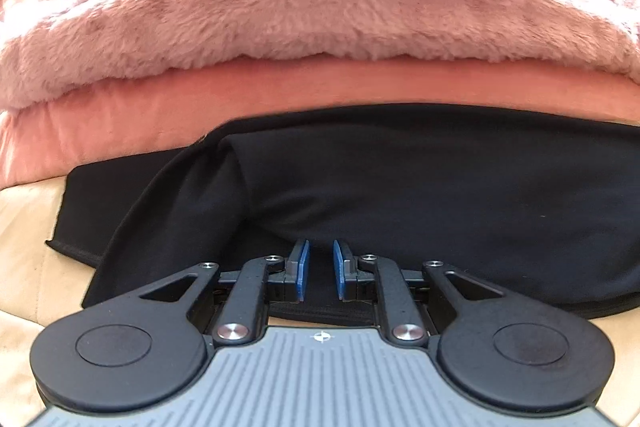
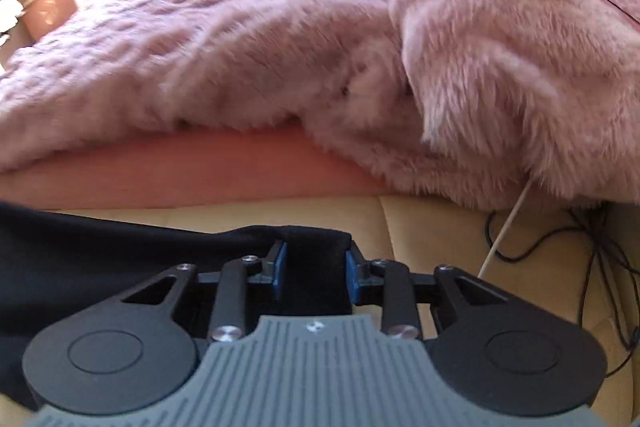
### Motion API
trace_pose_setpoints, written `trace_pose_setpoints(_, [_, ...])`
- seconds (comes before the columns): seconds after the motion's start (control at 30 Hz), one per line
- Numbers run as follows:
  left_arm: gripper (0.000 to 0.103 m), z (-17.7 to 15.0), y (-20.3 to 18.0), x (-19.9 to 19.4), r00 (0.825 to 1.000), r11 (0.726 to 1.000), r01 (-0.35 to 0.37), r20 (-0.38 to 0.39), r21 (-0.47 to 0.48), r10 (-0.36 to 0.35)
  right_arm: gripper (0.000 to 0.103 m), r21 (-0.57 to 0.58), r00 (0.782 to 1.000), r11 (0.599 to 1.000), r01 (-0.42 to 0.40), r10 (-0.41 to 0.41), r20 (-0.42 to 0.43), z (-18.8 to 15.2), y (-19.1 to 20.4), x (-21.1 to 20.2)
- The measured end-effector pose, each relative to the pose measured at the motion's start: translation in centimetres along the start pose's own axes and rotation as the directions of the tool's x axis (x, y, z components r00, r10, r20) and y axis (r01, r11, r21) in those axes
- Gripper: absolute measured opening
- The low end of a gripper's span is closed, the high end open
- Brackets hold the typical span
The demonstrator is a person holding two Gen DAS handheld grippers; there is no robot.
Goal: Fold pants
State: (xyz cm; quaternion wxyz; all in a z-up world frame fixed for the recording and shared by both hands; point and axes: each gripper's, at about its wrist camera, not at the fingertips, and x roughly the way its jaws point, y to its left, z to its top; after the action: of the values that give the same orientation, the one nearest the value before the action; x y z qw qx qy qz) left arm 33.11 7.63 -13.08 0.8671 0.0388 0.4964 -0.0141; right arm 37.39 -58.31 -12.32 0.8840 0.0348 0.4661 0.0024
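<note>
Surface: tan cushion, with a fuzzy pink blanket piling up at the far side and black cables trailing off to the right.
Pants: black pants are lying near, bunched, one layer already lapping over another.
Left gripper: jaws are sitting slightly apart over the near edge; can't tell if it's pinching anything.
Right gripper: jaws are spread wide with cloth bunching between them, not clamping.
Progress: looking like mid-fold, final folds and smoothing still waiting.
Writing: not seeing any brand or label.
</note>
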Motion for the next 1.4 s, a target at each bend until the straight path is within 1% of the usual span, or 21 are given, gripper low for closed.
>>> trace_pose_setpoints(0.13, [0.018,0.0,-0.7,-0.2,1.0,1.0,0.009,0.012,0.028,-0.009,0.027,0.007,0.996,0.998,0.066,-0.065,-0.065,-0.6,0.5,2.1])
trace_pose_setpoints(0.17, [0.018,-0.1,-0.7,-0.4,1.0,1.0,0.02,0.016,0.018,-0.021,0.034,0.001,0.994,0.996,0.09,-0.09,-0.064,-0.7,0.7,2.3])
trace_pose_setpoints(0.2, [0.018,-0.2,-0.8,-0.3,0.999,0.999,0.032,0.019,0.008,-0.032,0.048,-0.011,0.991,0.993,0.118,-0.118,-0.062,-0.8,0.7,2.2])
trace_pose_setpoints(0.27, [0.018,-0.2,-0.8,-0.6,0.998,0.999,0.05,0.03,0.0,-0.05,0.061,-0.011,0.982,0.984,0.179,-0.179,-0.063,-0.4,0.8,1.7])
trace_pose_setpoints(0.33, [0.018,0.0,-1.0,-0.6,0.997,0.998,0.065,0.047,-0.002,-0.064,0.061,0.0,0.98,0.98,0.2,-0.2,-0.018,-0.5,1.4,-0.2])
trace_pose_setpoints(0.4, [0.018,0.2,-1.2,-0.7,0.995,0.996,0.089,0.056,-0.009,-0.088,0.055,-0.035,0.963,0.963,0.269,-0.267,0.048,-1.0,3.2,-2.6])
trace_pose_setpoints(0.43, [0.018,0.1,-1.4,-0.7,0.993,0.995,0.102,0.061,-0.01,-0.102,0.056,-0.05,0.96,0.96,0.275,-0.27,0.079,-1.4,4.3,-3.9])
trace_pose_setpoints(0.47, [0.018,0.0,-1.6,-0.8,0.991,0.993,0.121,0.065,-0.011,-0.12,0.054,-0.06,0.969,0.971,0.231,-0.224,0.103,-2.0,5.8,-5.3])
trace_pose_setpoints(0.53, [0.018,-0.2,-2.3,-0.9,0.986,0.988,0.152,0.071,-0.011,-0.151,0.052,-0.054,0.991,0.995,0.082,-0.076,0.111,-3.3,8.7,-7.0])
trace_pose_setpoints(0.6, [0.018,-0.6,-3.3,-1.2,0.981,0.984,0.178,0.077,-0.005,-0.177,0.046,-0.061,0.995,0.998,-0.035,0.041,0.095,-4.5,12.2,-8.0])
trace_pose_setpoints(0.67, [0.018,-1.0,-4.2,-1.3,0.977,0.98,0.199,0.079,0.003,-0.198,0.045,-0.098,0.989,0.989,-0.108,0.117,0.089,-6.2,16.4,-8.3])
trace_pose_setpoints(0.8, [0.018,-2.2,-5.6,-1.3,0.972,0.975,0.223,0.065,0.022,-0.224,0.037,-0.152,0.98,0.973,-0.172,0.184,0.075,-10.2,22.7,-8.6])
trace_pose_setpoints(0.87, [0.018,-2.9,-5.9,-1.7,0.973,0.975,0.223,0.061,0.024,-0.224,0.029,-0.16,0.987,0.979,-0.128,0.141,0.077,-12.0,24.3,-8.7])
trace_pose_setpoints(0.9, [0.018,-3.3,-5.9,-2.0,0.97,0.972,0.235,0.064,0.022,-0.236,0.028,-0.146,0.989,0.985,-0.093,0.108,0.1,-12.8,24.4,-9.2])
trace_pose_setpoints(0.97, [0.018,-3.8,-6.3,-2.5,0.961,0.963,0.269,0.063,0.037,-0.27,0.032,-0.094,0.991,0.993,-0.065,0.075,0.114,-14.2,24.4,-10.5])
trace_pose_setpoints(1.07, [0.018,-4.3,-8.0,-3.0,0.952,0.949,0.294,0.049,0.11,-0.301,0.033,-0.042,0.993,0.994,-0.105,0.108,0.058,-15.8,25.7,-11.7])
trace_pose_setpoints(1.17, [0.018,-4.6,-9.8,-3.0,0.958,0.949,0.275,0.043,0.156,-0.285,0.048,-0.036,0.997,0.997,-0.071,0.071,0.003,-17.1,28.6,-11.4])
trace_pose_setpoints(1.2, [0.018,-4.6,-10.0,-2.9,0.957,0.948,0.278,0.037,0.153,-0.287,0.049,-0.009,0.998,0.998,-0.055,0.055,-0.005,-17.5,29.3,-11.0])
trace_pose_setpoints(1.33, [0.018,-5.0,-11.0,-3.5,0.94,0.929,0.334,0.023,0.157,-0.342,0.047,0.119,0.997,0.992,0.038,-0.046,0.066,-17.6,30.2,-9.4])
trace_pose_setpoints(1.37, [0.018,-5.2,-11.5,-3.6,0.932,0.92,0.353,0.019,0.17,-0.361,0.042,0.132,0.994,0.989,0.065,-0.076,0.082,-17.4,30.3,-9.3])
trace_pose_setpoints(1.4, [0.017,-5.3,-11.9,-3.9,0.924,0.908,0.372,0.016,0.19,-0.382,0.03,0.137,0.992,0.988,0.074,-0.086,0.088,-17.1,30.3,-9.2])
